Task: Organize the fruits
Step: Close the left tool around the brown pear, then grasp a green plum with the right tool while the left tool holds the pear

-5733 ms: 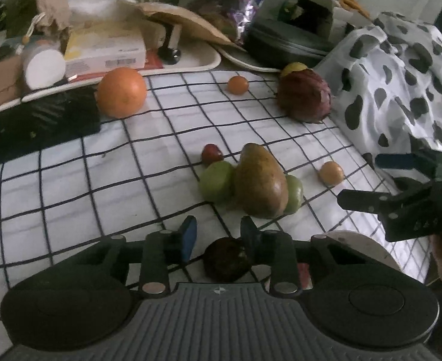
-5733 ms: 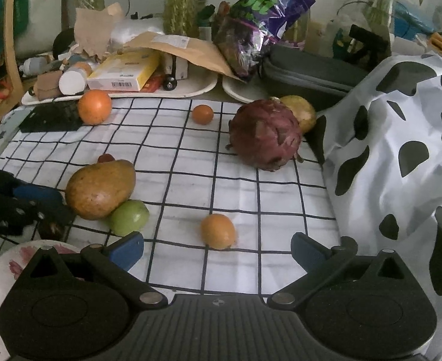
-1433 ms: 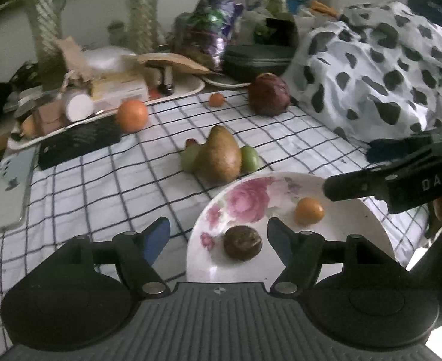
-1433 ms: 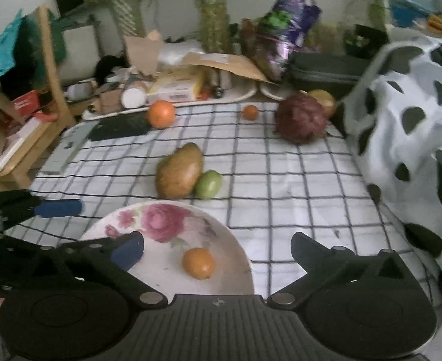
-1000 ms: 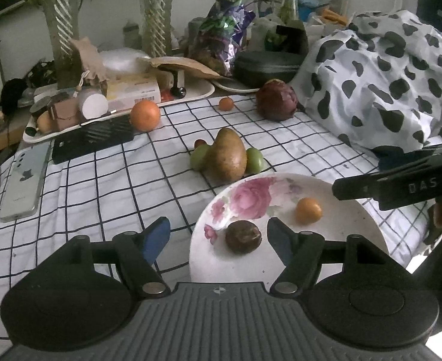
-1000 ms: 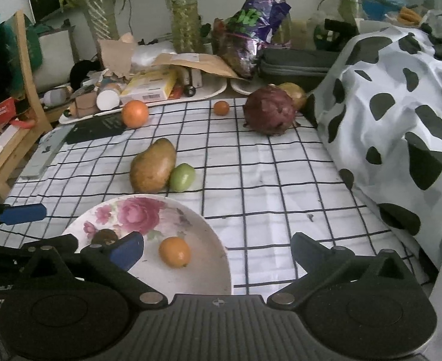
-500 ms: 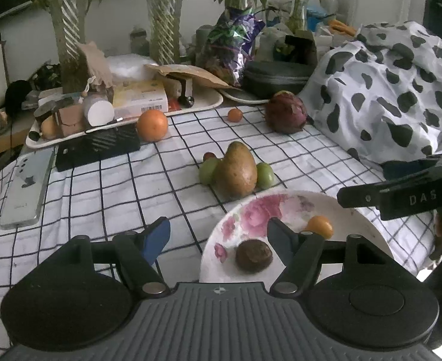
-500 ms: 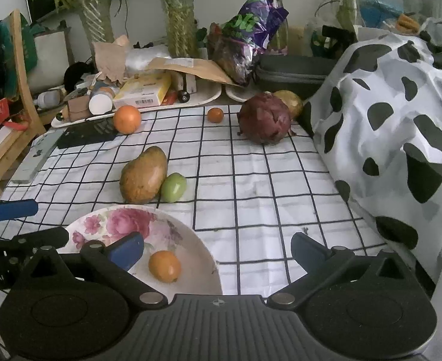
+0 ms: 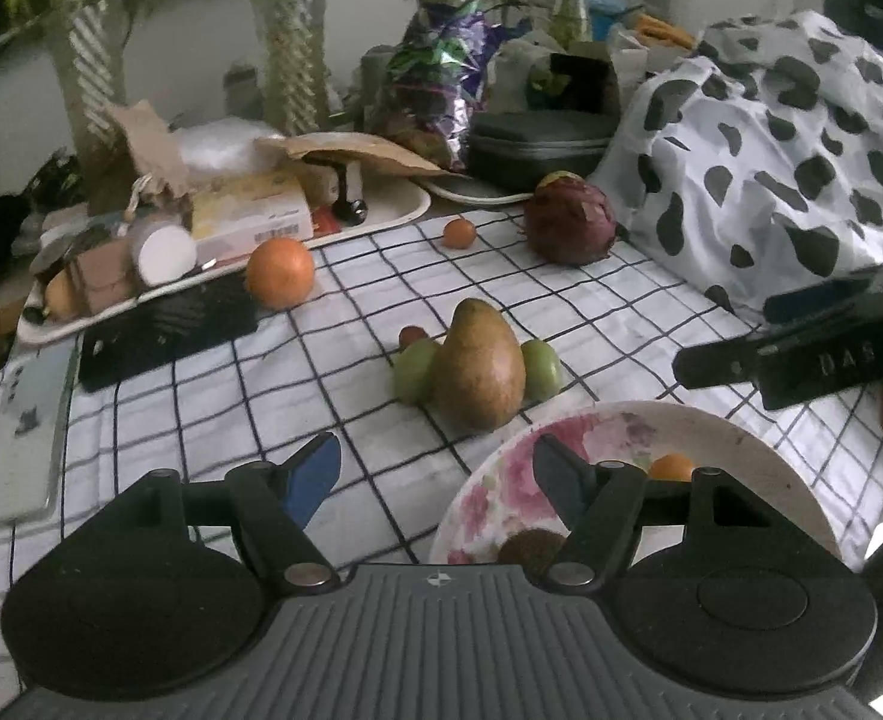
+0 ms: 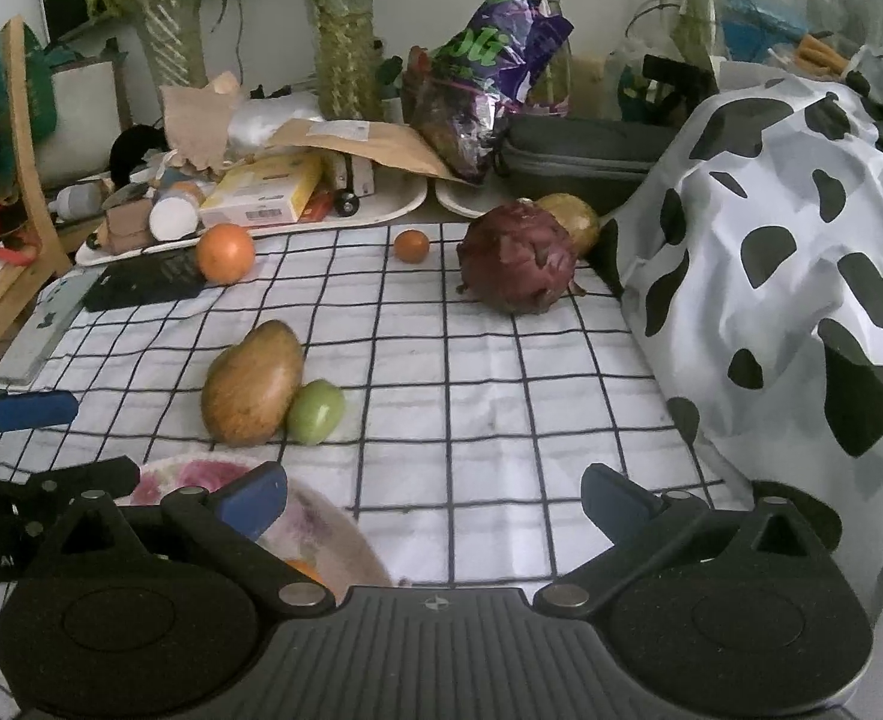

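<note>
1. The mango [image 9: 480, 369] lies on the checked tablecloth [image 9: 201, 384] just behind the floral plate [image 9: 765, 468]. In the left wrist view its long axis runs away from the camera, narrow tip pointing toward the far clutter and broad end toward the plate. In the right wrist view the same mango [image 10: 253, 381] slants from near left to far right.
2. Two green fruits [image 9: 415, 369] flank the mango and touch its sides; a small red fruit [image 9: 412, 336] sits just behind the left one.
3. On the plate lie a small orange fruit [image 9: 671, 468] and a dark brown round fruit [image 9: 528, 545], both partly hidden by the left gripper's right finger.
4. Farther back, an orange [image 9: 279, 273] rests near a black flat object [image 9: 168, 330], a small orange-red fruit [image 9: 459, 233] sits alone, and a dragon fruit [image 9: 570, 227] stands beside the cow-print cloth [image 9: 771, 168], with a yellowish fruit [image 10: 573, 217] touching it behind.
5. The left gripper [image 9: 435, 471] hangs above the cloth and the plate's rim, fingers spread moderately apart, grasping nothing.
6. The right gripper [image 10: 435, 495] has its fingers spread wide over bare cloth and the plate's edge, holding nothing and touching no fruit.
</note>
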